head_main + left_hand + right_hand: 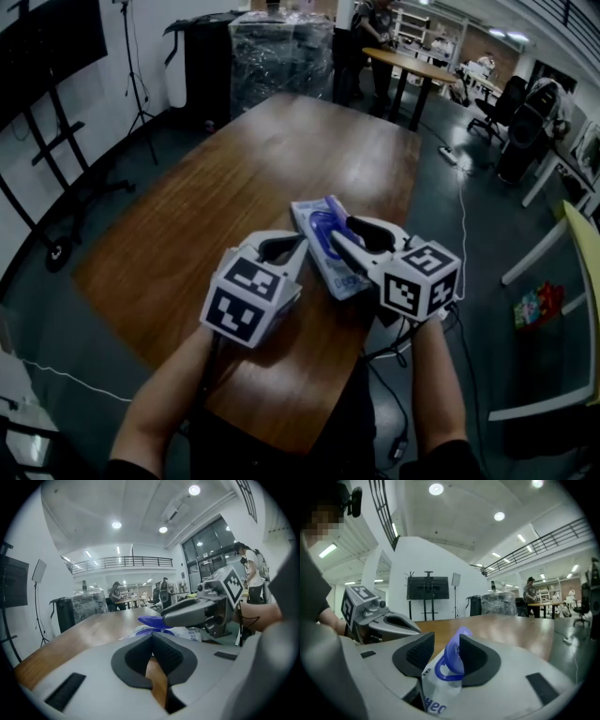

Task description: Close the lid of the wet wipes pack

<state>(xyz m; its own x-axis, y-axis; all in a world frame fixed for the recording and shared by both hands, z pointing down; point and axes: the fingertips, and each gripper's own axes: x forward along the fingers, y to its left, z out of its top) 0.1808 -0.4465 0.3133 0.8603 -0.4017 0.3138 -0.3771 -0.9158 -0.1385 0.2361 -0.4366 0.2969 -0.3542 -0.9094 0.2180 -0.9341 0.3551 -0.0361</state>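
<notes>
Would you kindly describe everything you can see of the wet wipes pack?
The wet wipes pack is a soft white pouch with blue print, lying on the wooden table. Its blue plastic lid is open, standing up from a blue ring. The right gripper has its open jaws on either side of the lid; whether they touch it is unclear.

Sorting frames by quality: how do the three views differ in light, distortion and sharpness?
Head view: dim, low contrast, faint sheen on the table. Left gripper view: fisheye circle with black corners, a ceiling light glares, foreground soft. Right gripper view: same fisheye, wipes pack slightly blurred close up.
</notes>
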